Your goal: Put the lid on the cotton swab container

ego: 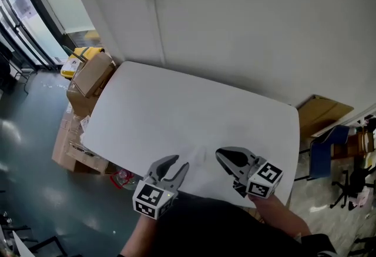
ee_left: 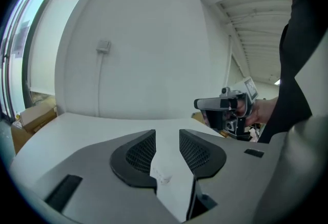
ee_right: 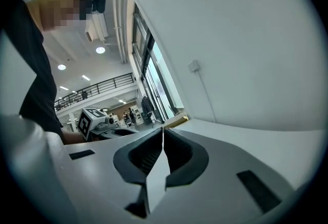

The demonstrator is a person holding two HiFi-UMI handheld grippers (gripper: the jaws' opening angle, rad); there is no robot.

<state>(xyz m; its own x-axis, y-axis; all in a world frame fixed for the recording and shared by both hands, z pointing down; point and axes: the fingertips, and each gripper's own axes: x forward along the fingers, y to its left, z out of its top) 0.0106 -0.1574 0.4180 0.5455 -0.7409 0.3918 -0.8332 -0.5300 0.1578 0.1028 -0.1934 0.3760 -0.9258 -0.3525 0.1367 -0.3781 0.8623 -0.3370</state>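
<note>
Both tools hover over the near edge of the desk (ego: 176,103). The left gripper (ego: 176,165) has its jaws apart with nothing between them. The right gripper (ego: 221,156) is clenched on nothing. No cotton swab container or lid shows in any view, so this reads as a waiting pose.

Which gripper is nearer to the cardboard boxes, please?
Left. The left gripper is over the near edge of the table, on the side with the cardboard boxes; the right gripper sits farther over, toward the chair.
</note>
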